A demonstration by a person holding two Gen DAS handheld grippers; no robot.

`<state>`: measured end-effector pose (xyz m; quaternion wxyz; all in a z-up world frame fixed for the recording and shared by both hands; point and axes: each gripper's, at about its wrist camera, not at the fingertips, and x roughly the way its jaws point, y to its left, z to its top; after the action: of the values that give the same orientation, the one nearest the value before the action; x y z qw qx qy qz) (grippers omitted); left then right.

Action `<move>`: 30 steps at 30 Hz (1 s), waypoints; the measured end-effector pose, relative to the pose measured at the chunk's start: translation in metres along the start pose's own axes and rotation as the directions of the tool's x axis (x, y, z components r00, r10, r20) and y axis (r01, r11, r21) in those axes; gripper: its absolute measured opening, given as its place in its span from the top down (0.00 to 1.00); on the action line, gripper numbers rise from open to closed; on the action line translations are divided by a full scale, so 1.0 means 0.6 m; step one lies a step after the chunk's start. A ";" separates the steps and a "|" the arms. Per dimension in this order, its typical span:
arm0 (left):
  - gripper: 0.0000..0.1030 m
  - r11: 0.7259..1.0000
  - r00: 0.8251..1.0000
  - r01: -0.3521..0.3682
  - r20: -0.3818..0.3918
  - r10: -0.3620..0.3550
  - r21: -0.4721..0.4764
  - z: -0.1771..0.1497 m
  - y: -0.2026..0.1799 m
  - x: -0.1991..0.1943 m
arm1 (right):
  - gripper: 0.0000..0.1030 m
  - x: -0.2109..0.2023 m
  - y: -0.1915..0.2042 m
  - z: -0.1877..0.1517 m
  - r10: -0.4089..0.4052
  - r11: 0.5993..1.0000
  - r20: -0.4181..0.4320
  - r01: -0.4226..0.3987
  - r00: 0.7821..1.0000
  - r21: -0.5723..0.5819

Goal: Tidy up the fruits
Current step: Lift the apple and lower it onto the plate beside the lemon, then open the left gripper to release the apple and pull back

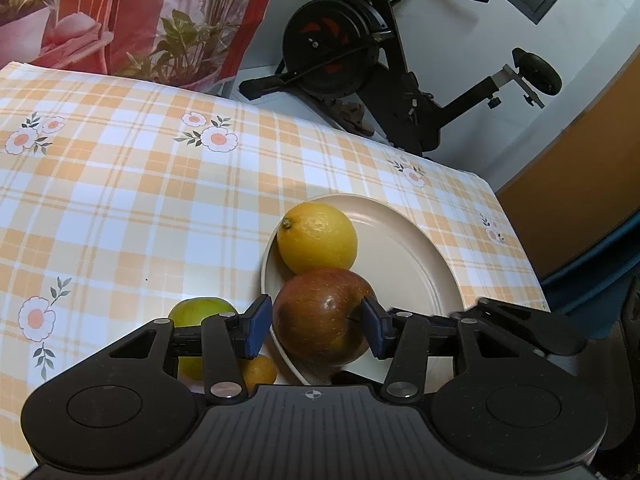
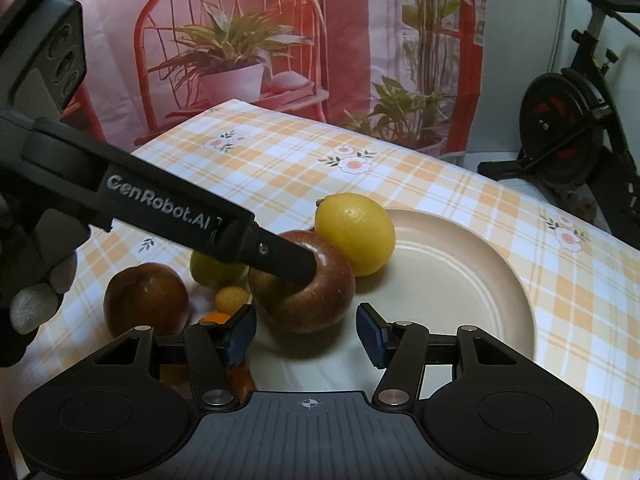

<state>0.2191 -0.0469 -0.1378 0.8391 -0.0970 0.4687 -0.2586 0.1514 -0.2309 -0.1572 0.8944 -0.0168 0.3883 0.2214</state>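
A cream plate (image 1: 404, 252) (image 2: 452, 264) holds a yellow lemon (image 1: 317, 238) (image 2: 356, 234) and a red apple (image 1: 324, 316) (image 2: 308, 292). My left gripper (image 1: 318, 326) straddles this apple, its blue pads (image 1: 256, 326) touching or nearly touching its sides; its finger (image 2: 280, 256) crosses the apple in the right wrist view. My right gripper (image 2: 306, 334) is open and empty just in front of the apple. Off the plate to the left lie a second red apple (image 2: 146, 298), a green fruit (image 1: 200, 312) (image 2: 212, 270), a small yellow fruit (image 1: 260, 372) (image 2: 231, 298) and an orange fruit (image 2: 216, 317), partly hidden.
The table wears an orange-and-white checked cloth with flowers (image 1: 120, 200) (image 2: 304, 160). An exercise bike (image 1: 360, 52) (image 2: 572, 136) stands beyond the far edge. A printed backdrop (image 2: 280, 40) hangs behind. The table's right edge (image 1: 516, 232) is close to the plate.
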 end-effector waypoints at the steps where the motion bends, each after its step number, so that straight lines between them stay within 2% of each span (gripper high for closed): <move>1: 0.49 1.000 1.000 -0.005 0.003 0.005 0.004 -0.001 -0.002 -0.001 | 0.50 -0.006 -0.001 -0.004 -0.003 1.000 0.006 0.003 1.000 0.006; 8: 0.50 0.997 0.996 -0.072 0.049 0.070 0.037 -0.007 -0.016 -0.010 | 0.49 -0.058 -0.009 -0.039 -0.030 0.997 0.061 0.025 0.998 0.076; 12: 0.50 0.997 0.995 -0.074 0.063 0.072 0.036 -0.009 -0.016 -0.024 | 0.49 -0.082 -0.014 -0.063 -0.042 0.993 0.081 0.033 0.996 0.114; 26: 0.50 0.986 0.986 -0.125 0.121 0.112 0.106 -0.050 -0.027 -0.111 | 0.49 -0.129 0.004 -0.107 -0.038 0.989 0.100 0.023 0.994 0.144; 30: 0.50 0.984 0.982 -0.150 0.135 0.136 0.099 -0.067 -0.019 -0.134 | 0.49 -0.130 0.011 -0.115 -0.037 0.989 0.090 0.024 0.995 0.147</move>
<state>0.1472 -0.0113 -0.0957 0.8877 -0.0336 0.4051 -0.2161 0.0548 -0.2688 -0.1497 0.9135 0.0530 0.3613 0.1792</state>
